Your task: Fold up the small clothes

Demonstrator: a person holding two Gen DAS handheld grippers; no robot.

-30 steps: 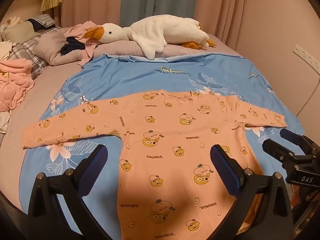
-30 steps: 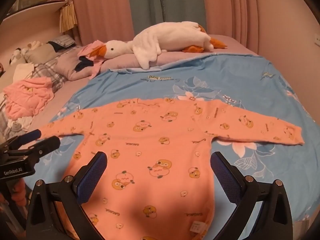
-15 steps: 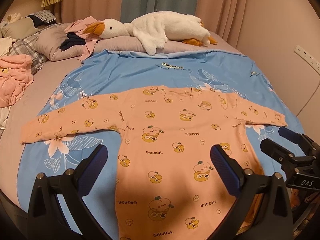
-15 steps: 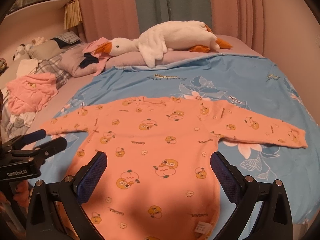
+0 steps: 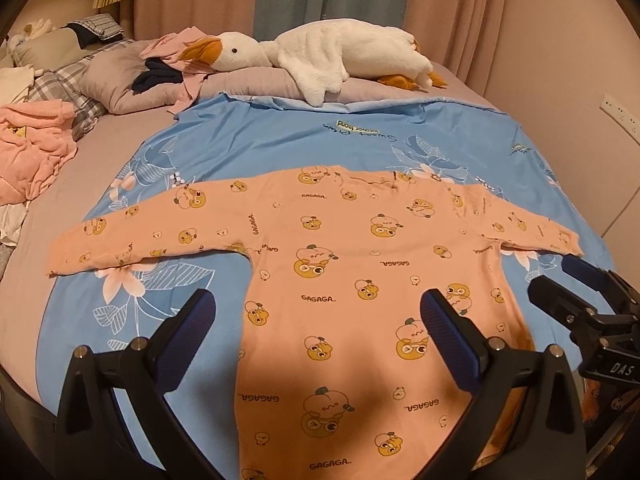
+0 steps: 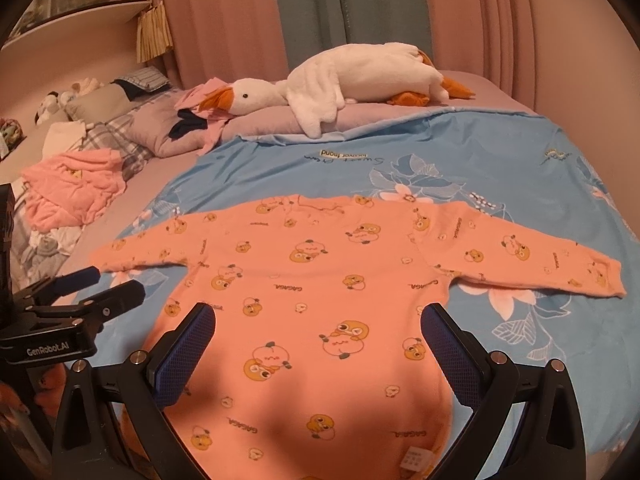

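Note:
A small orange long-sleeved top (image 5: 340, 264) (image 6: 320, 276) with a cartoon duck print lies flat on the blue floral bedspread (image 5: 280, 136) (image 6: 480, 168), both sleeves spread out sideways. My left gripper (image 5: 318, 314) hovers open above the top's lower body, nothing between its fingers. My right gripper (image 6: 318, 326) is open too, over the lower body from the right side. In the left wrist view the right gripper (image 5: 560, 284) shows at the right edge near the right sleeve's cuff. In the right wrist view the left gripper (image 6: 108, 284) shows at the left edge by the left sleeve.
A big white plush goose (image 5: 320, 56) (image 6: 344, 80) lies across grey pillows at the head of the bed. Crumpled pink clothes (image 5: 28, 148) (image 6: 76, 188) sit on the left side. Curtains hang behind; a wall with a socket strip (image 5: 618, 114) is at the right.
Both cameras have risen and pulled back a little, so the top sits lower and fuller in view. The top lies as before; both grippers stay open.

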